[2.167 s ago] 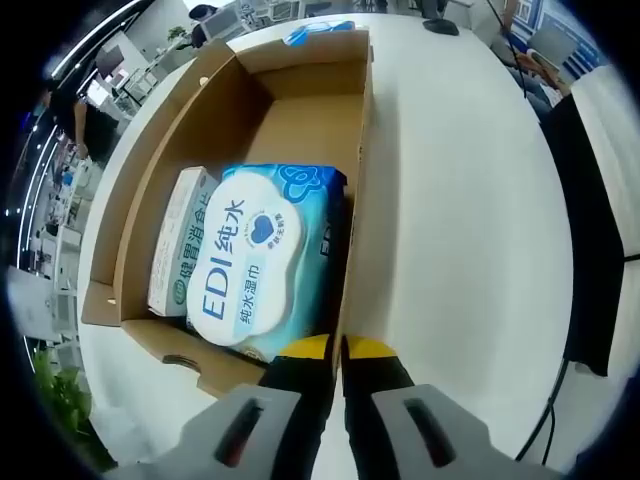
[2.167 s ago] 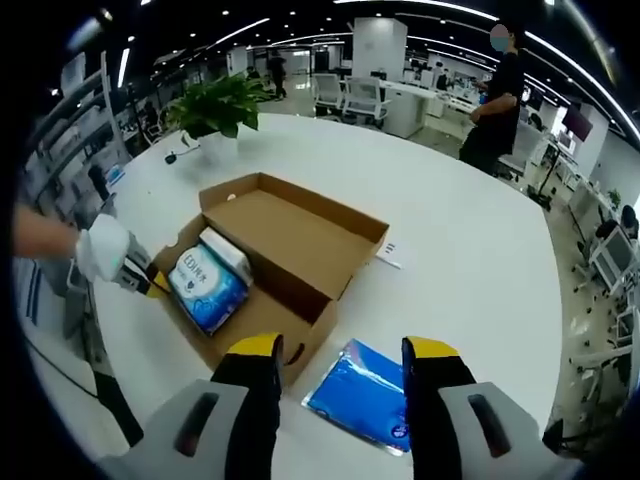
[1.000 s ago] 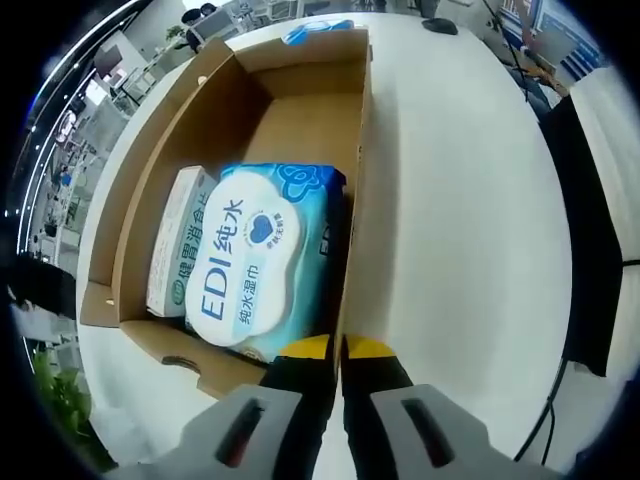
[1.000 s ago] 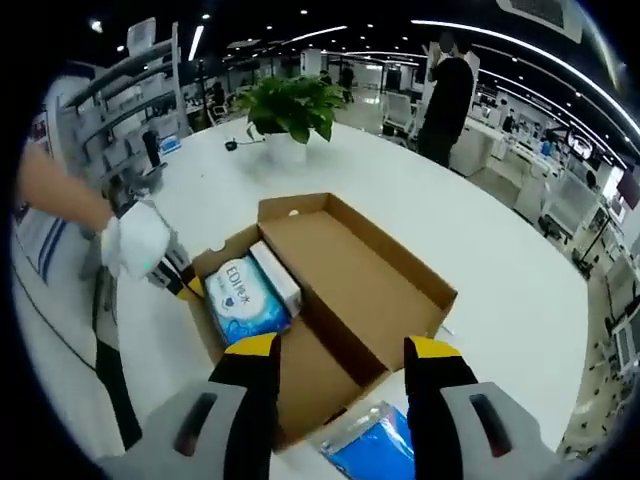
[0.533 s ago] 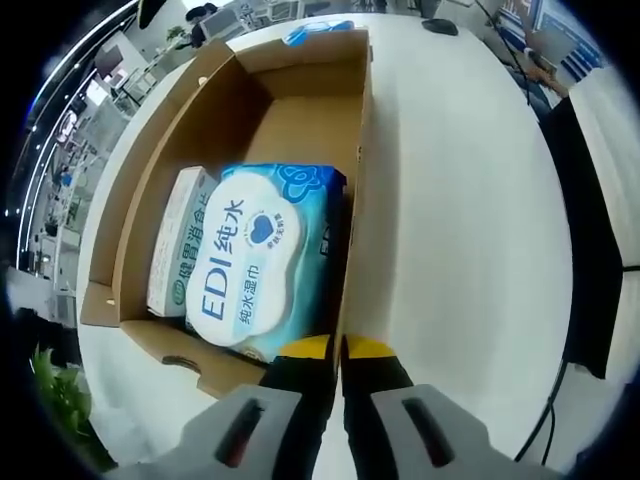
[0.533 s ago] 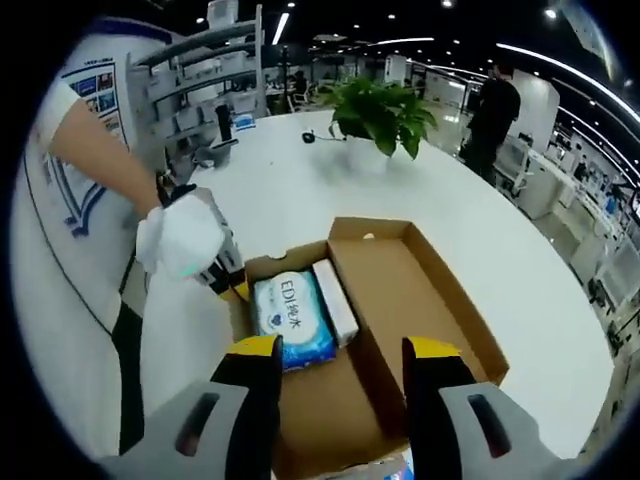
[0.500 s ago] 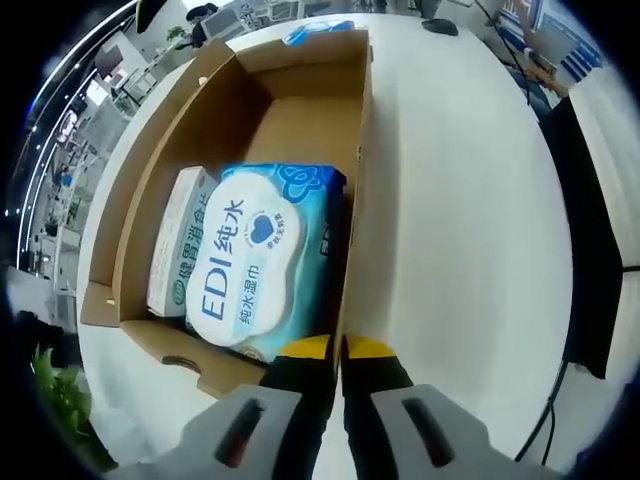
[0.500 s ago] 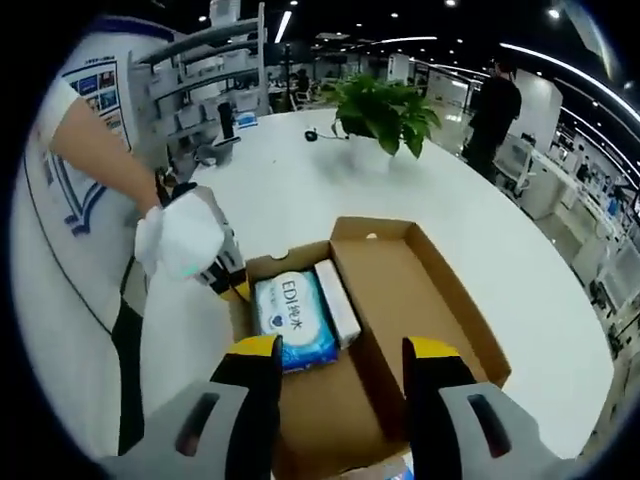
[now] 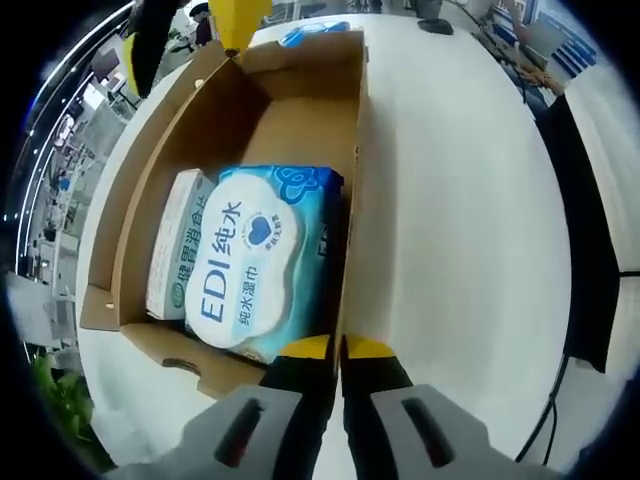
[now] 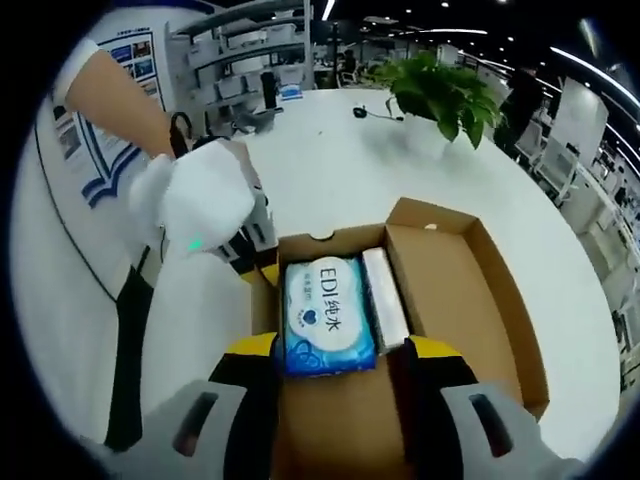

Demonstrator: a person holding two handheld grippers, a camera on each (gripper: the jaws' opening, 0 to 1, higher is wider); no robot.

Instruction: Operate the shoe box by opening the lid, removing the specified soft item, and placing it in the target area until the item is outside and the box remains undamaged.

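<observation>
1. Shoe box [image 10: 455, 300]: lid off, resting on the table [image 9: 450, 200].
2. Wipes pack [image 10: 328, 318]: inside the box's near end, long axis running away between the right gripper [image 10: 340, 350] jaws, which stand apart.
3. Left gripper [image 9: 338, 346]: jaws clamped on the box wall beside the pack.

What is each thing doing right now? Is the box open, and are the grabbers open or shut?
shoe box: open, lid off.
wipes pack: lying flat inside the box, flap closed.
small white box: lying beside the wipes pack, closed.
left gripper: shut on the box's wall.
right gripper: open, above the wipes pack.
</observation>
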